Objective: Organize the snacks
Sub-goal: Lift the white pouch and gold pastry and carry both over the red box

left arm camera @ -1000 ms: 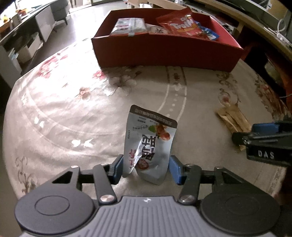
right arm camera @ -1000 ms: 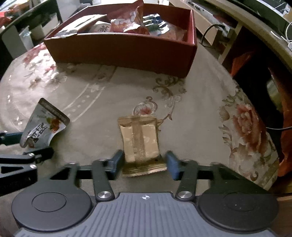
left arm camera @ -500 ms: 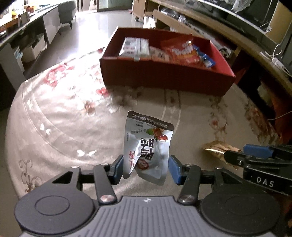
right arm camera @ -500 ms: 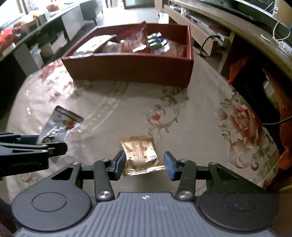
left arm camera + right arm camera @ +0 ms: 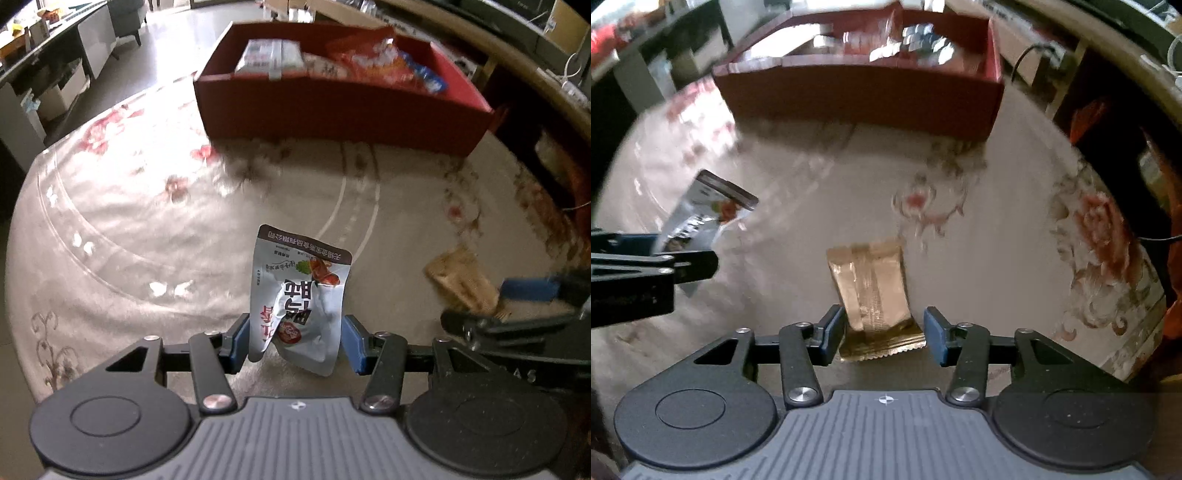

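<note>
Between the blue pads of the left hand-held gripper point(image 5: 295, 338), the silver snack pouch point(image 5: 299, 299) hangs upright, its lower half creased where the pads pinch it. A second ago it sat low over the flowered cloth; now it rides higher and the cloth beneath it streaks with motion blur — the pouch has been lifted clear of the surface point(image 5: 122, 236). The right hand-held gripper point(image 5: 884, 332) has done the same with the gold wrapper point(image 5: 873, 288): its fingers have narrowed onto the packet's crimped end, and the packet, which lay flat between them a second ago, now tilts up off the cloth. Both grippers are closed only as far as their packets allow. Ahead stands the red box point(image 5: 332, 110), already holding several packets and well apart from both held snacks. The picking-up looks finished on both sides — what remains, judging by the layout, is carrying each snack forward over the box wall and letting go inside.
</note>
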Demonstrator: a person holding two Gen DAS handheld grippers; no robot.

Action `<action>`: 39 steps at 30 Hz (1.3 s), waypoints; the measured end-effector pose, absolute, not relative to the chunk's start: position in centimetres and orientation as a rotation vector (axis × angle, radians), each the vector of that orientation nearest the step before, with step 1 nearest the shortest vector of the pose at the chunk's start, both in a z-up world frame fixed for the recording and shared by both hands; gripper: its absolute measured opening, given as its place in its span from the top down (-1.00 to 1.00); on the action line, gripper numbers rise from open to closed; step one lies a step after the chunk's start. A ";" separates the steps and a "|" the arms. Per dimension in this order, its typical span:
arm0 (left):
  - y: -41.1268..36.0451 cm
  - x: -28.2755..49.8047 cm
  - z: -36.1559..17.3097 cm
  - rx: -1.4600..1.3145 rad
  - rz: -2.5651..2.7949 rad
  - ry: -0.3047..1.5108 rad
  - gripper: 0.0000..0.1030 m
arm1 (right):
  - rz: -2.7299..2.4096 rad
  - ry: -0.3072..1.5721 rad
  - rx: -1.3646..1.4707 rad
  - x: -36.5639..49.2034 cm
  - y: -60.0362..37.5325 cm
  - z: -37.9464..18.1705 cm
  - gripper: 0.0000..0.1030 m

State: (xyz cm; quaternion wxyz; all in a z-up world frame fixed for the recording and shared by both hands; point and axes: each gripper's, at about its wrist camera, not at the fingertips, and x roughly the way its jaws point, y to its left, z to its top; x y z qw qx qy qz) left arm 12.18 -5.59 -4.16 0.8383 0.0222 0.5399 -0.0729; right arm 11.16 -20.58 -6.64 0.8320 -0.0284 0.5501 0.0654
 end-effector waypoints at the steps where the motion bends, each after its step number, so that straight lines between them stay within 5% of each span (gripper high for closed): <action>1: -5.6 12.3 -4.4 0.051 -0.156 1.146 -0.08 | 0.139 1.155 -0.065 11.3 -20.4 -6.6 -0.48; 7: -6.4 12.3 -4.5 0.094 -0.146 1.133 -0.07 | 0.108 1.155 -0.089 12.3 -20.4 -6.9 -0.39; 11: -6.3 12.0 -3.9 0.067 -0.177 1.137 -0.05 | 0.133 1.144 -0.060 11.5 -20.5 -6.3 0.10; 39: -7.8 17.9 2.9 0.005 -0.201 0.953 -0.05 | 0.150 0.858 0.127 14.4 -22.7 1.4 0.10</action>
